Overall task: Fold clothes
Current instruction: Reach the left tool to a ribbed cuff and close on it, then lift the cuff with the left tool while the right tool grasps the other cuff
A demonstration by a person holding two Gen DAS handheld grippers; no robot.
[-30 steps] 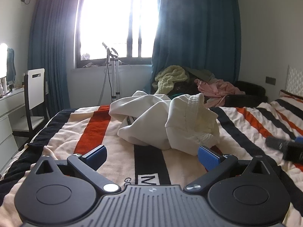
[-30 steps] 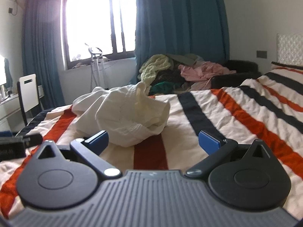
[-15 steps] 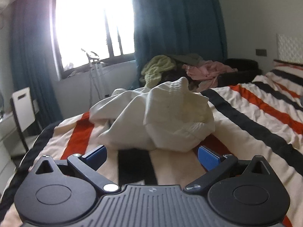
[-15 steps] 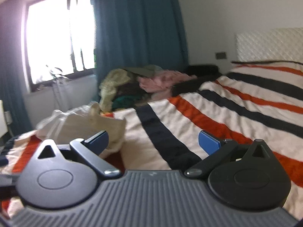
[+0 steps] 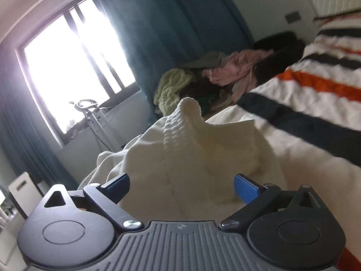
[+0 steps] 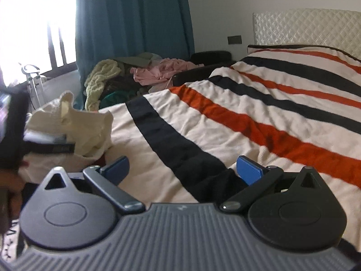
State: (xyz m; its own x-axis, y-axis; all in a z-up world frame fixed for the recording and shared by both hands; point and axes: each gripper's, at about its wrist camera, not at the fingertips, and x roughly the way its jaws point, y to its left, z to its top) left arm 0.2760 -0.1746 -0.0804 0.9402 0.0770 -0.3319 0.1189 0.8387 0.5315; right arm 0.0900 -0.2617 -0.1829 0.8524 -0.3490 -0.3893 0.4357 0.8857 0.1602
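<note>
A crumpled cream garment [image 5: 191,155] with a ribbed cuff lies in a heap on the striped bed cover [image 5: 304,103]. My left gripper [image 5: 181,186] is open, tilted, and right up against the heap, with cloth between its blue fingertips. The garment also shows at the left of the right wrist view [image 6: 74,124]. My right gripper [image 6: 182,169] is open and empty over the bed cover [image 6: 248,117], to the right of the garment. The left gripper's body [image 6: 13,122] shows at that view's left edge.
A pile of other clothes, yellow-green [image 6: 101,76] and pink [image 6: 162,70], lies on a dark seat beyond the bed. Blue curtains [image 6: 133,18] and a bright window [image 5: 74,63] are behind. A white headboard [image 6: 304,27] stands at the right. A white chair [image 5: 22,187] stands at the left.
My left gripper has moved in close to the cream garment and tilted. My right gripper has swung right, so the garment has slid to its left edge.
</note>
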